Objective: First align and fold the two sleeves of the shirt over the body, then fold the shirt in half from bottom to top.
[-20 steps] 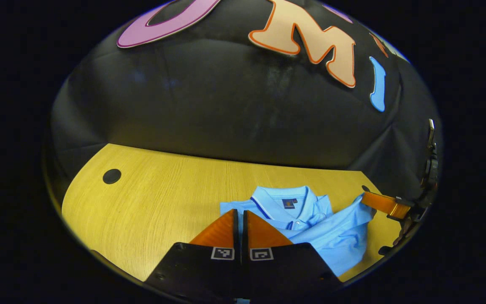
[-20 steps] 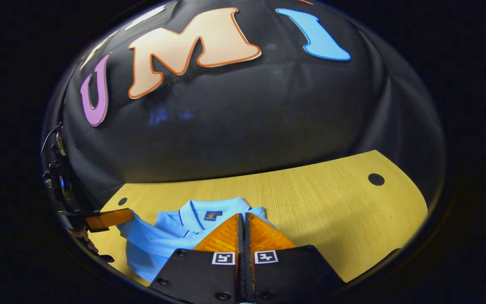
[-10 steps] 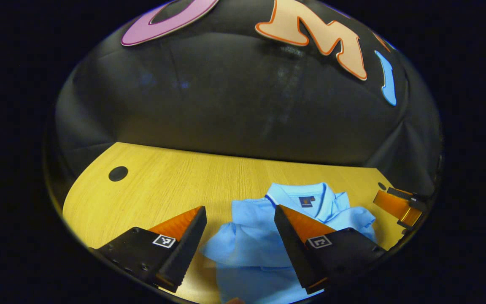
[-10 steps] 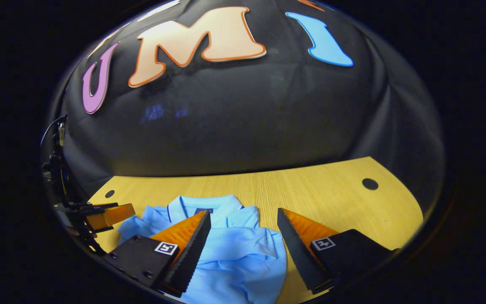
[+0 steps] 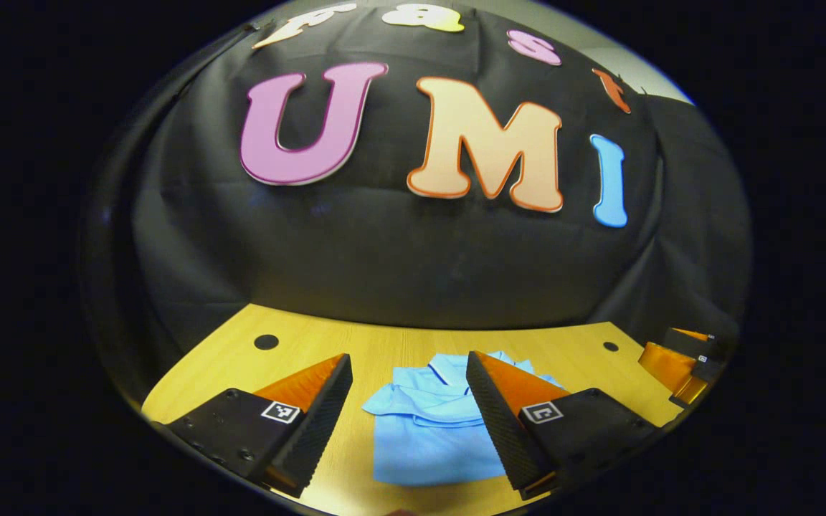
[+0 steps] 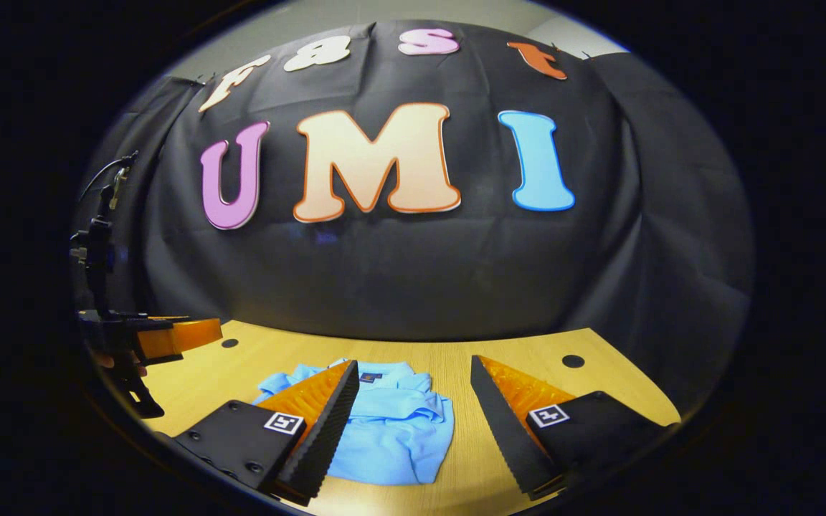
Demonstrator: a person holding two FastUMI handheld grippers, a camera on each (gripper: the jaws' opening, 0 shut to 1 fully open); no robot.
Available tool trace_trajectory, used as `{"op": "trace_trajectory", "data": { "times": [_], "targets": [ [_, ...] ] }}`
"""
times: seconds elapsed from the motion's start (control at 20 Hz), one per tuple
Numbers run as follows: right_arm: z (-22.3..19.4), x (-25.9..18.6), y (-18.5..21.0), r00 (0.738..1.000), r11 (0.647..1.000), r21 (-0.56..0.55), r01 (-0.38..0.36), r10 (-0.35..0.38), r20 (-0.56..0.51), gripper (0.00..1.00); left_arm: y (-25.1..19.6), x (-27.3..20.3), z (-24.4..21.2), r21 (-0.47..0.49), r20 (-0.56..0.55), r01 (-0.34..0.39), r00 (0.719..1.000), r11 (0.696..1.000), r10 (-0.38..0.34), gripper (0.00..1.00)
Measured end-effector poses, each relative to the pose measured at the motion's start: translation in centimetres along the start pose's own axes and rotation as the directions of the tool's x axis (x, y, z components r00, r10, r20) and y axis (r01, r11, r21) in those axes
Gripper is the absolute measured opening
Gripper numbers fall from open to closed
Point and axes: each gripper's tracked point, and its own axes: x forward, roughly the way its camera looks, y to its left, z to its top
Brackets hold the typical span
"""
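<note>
Wood-grained and yellow, the table (image 5: 413, 344) ran wide beneath both cameras, backed along its far edge by the black cloth wall (image 5: 399, 251) of the booth. Bare board lay to either side of the shirt and between the shirt and the wall. On it lay the light blue shirt (image 5: 431, 430) — folded into a compact, roughly square bundle, collar (image 6: 384, 373) toward the wall, sleeves drawn in over the body, the near hem lying straight across the wood. A small dark label (image 6: 369, 375) sat inside the collar; its writing was too small to read.

The left gripper (image 5: 407, 423) hung above the near side of the bundle with its two fingers spread wide, holding nothing. The right gripper (image 6: 413, 423) stood likewise, fingers well apart and clear of the cloth, its left finger crossing in front of the shirt's left part in the right gripper view. Each showed at the margin of the other's view, beside the shirt and not touching it.

Small dark round holes (image 5: 266, 342) (image 5: 610, 346) pierced the tabletop near its far corners, well apart from the shirt.
</note>
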Motion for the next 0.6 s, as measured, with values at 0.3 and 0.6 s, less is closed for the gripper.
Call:
{"op": "trace_trajectory", "data": {
  "times": [0.3,0.6],
  "targets": [
    [2.1,-6.6,-0.6,0.999,1.0,0.026,-0.01,0.008,0.052,0.94,-0.9,-8.6,1.9,0.016,0.093,-0.031,0.995,0.999,0.029,0.95],
    [2.8,-9.9,1.0,0.996,0.999,0.012,-0.038,0.037,0.083,0.97,-0.7,-11.1,2.0,0.024,0.104,-0.054,0.993,0.998,0.051,0.95]
  ]
}}
